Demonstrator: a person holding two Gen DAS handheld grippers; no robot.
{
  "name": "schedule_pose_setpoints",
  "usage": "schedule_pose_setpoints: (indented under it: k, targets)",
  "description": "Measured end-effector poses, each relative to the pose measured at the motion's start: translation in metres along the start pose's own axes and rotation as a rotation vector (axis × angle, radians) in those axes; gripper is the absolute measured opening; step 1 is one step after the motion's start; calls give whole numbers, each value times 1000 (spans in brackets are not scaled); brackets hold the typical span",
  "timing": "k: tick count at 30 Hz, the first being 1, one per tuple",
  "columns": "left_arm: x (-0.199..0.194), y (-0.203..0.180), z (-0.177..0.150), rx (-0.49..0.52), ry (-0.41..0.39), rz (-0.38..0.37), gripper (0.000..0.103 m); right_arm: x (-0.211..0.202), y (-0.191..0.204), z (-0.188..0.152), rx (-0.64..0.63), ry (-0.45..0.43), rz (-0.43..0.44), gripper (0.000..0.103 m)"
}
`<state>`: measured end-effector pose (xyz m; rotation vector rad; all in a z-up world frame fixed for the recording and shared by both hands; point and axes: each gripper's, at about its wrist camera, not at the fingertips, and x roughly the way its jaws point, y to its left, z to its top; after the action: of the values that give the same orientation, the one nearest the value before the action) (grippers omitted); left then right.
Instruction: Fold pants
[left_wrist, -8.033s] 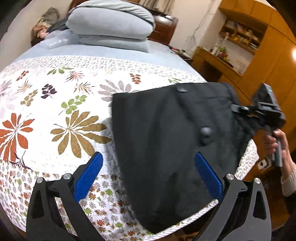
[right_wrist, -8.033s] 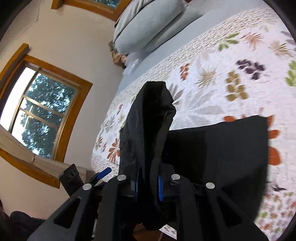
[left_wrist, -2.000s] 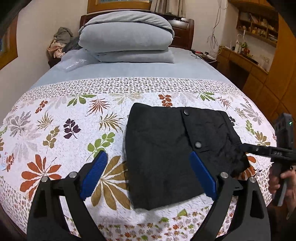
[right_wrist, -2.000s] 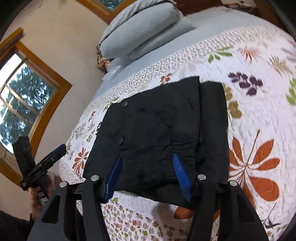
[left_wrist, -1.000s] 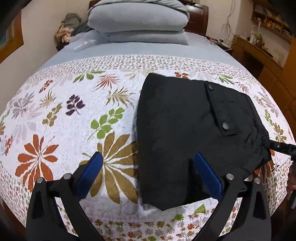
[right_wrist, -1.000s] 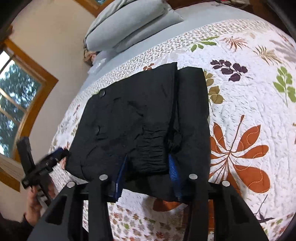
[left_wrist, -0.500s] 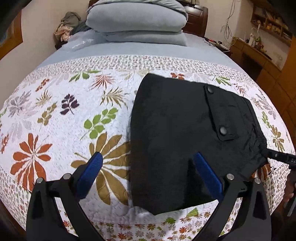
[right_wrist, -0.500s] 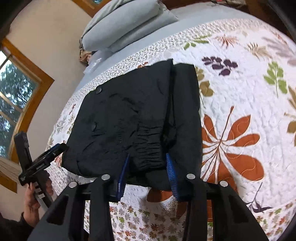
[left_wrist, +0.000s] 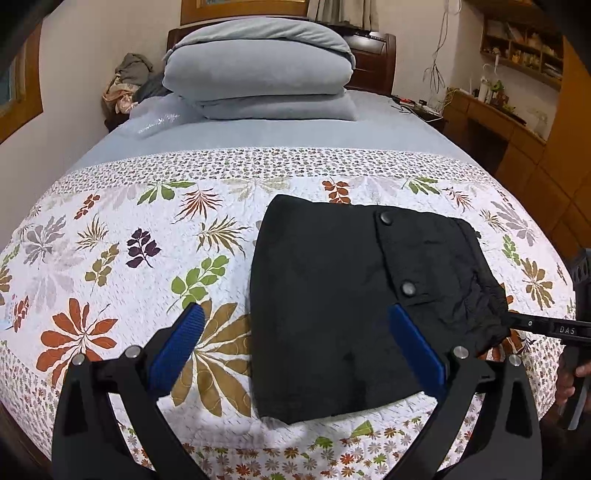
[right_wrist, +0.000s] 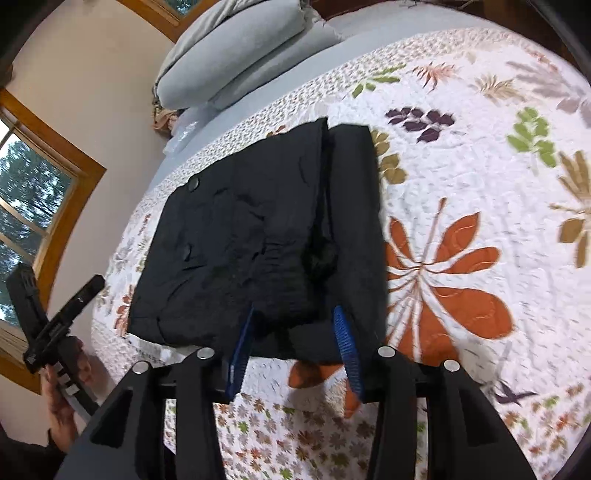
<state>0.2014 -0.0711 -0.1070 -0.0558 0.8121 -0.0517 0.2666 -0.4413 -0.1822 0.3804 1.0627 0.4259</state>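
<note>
The black pants (left_wrist: 351, 295) lie folded into a compact square on the floral quilt (left_wrist: 110, 258), near the bed's foot edge; they also show in the right wrist view (right_wrist: 266, 236). Two snap buttons show on top. My left gripper (left_wrist: 295, 339) is open and empty, hovering just above the pants' near left part. My right gripper (right_wrist: 293, 336) has its jaws part open around the elastic waistband edge, not clamped on it. The right gripper also shows at the pants' right edge in the left wrist view (left_wrist: 546, 328).
Stacked grey pillows (left_wrist: 258, 85) lie at the head of the bed. A wooden desk and shelves (left_wrist: 498, 110) stand to the right of the bed. A window (right_wrist: 33, 206) is in the wall on the other side. The quilt's foot edge (left_wrist: 295, 454) is close below the pants.
My right gripper has let go of the raised fabric and the pants now lie flat and folded. In the last second my left gripper pulled back and the right jaws stayed around the waistband.
</note>
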Motion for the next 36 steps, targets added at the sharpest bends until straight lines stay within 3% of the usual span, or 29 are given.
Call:
schedule_pose_setpoints:
  k: [5,9,13,15,18,22,25,27,30,36]
  targets:
    - [-6,-1,-1,-2,0,5,100,-23,9,-2,5,-67,-31,46]
    - [-8,0,-2,-12,4,9,100,-31,22,5,20,-126,51,47]
    - [-7,-1,-5,-4,14,20,100,-9,34,13,-51,-67,-101,50]
    - [-5,0,-7,2,21,27,100,-3,28,11,-57,-53,-121,56]
    - [6,2,-11,6,50,33,100,5,11,11,-8,-24,-125,63]
    - [22,1,-14,12,86,39,100,16,-2,16,39,-4,-52,64]
    - [26,1,-15,1,97,30,100,16,2,17,-2,-7,-51,54]
    - [26,1,-15,8,95,33,100,13,8,17,-37,-3,-27,30]
    - [26,4,-15,-6,98,34,100,9,12,14,-59,-4,-67,19]
    - [21,6,-16,-29,110,30,100,5,4,6,-27,-8,-49,17]
